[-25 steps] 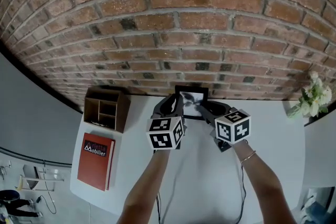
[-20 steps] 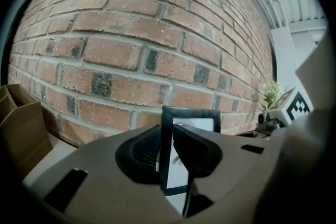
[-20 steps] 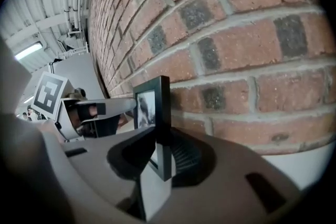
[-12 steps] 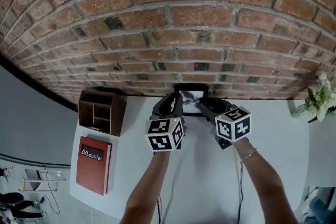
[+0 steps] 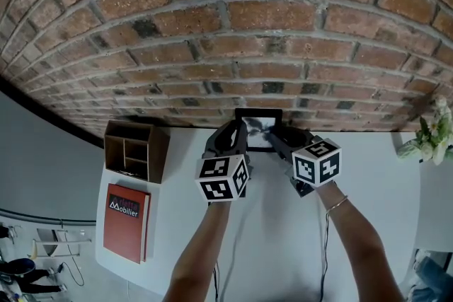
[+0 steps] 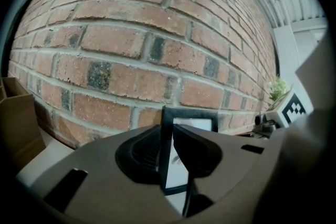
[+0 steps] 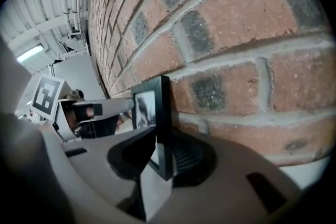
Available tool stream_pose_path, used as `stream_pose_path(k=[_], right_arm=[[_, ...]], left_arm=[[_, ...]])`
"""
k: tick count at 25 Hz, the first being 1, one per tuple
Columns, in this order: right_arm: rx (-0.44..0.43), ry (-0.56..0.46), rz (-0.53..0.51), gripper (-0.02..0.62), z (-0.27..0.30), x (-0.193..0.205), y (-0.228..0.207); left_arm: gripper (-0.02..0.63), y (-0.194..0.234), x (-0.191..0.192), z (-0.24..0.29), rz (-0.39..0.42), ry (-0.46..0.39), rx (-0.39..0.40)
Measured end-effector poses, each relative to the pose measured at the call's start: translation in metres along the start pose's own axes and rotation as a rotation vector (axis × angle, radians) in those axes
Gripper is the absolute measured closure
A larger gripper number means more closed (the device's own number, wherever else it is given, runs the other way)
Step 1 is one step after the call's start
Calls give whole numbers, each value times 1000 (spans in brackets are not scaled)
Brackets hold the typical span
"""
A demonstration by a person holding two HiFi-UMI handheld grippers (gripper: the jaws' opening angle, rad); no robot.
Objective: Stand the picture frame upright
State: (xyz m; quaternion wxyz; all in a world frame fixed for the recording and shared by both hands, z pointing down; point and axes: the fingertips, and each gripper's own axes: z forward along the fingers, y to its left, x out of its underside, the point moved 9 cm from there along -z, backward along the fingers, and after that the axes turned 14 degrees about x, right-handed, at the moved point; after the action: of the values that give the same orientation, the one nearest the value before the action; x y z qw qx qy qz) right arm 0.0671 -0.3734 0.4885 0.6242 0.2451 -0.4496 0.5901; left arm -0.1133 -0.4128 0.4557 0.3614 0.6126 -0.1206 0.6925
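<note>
One brick wall [image 5: 226,25] fills everything beyond the fingers, close behind them in both gripper views; below it a white table [image 5: 276,244] runs under the fingers and back toward the person.

Well to the left of the left fingers stands a wooden box [image 5: 134,147] with compartments, against the wall; nearer the person than the box lies a red book [image 5: 129,219], flat. Far to the right of the right fingers, at the table's edge, are white flowers [image 5: 428,138].

Both forearms reach in from below, a thin bracelet [image 5: 335,206] on the right wrist; each gripper carries a marker cube, the left cube [image 5: 223,178] and the right cube [image 5: 316,163], both behind the fingers.

Between the two sets of fingers is the black frame [image 5: 258,129], upright, its picture facing the person and its back just before the wall. The left gripper [image 5: 236,136] is closed on the frame's left border [image 6: 166,147], one pad behind it and one on its front; the right gripper [image 5: 277,141] is closed the same way on the right border [image 7: 164,128]. Whether the frame's lower edge touches the table I cannot tell; it sits low between the pads, with white table showing just beneath it.
</note>
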Motion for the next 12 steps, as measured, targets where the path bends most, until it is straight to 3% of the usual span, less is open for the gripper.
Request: stream_pose_path(k=[12], right_arm=[[-17,-8,-7,509,2,-1,-2]], left_arm=[[540,1,0,1,-7,-7,-2]])
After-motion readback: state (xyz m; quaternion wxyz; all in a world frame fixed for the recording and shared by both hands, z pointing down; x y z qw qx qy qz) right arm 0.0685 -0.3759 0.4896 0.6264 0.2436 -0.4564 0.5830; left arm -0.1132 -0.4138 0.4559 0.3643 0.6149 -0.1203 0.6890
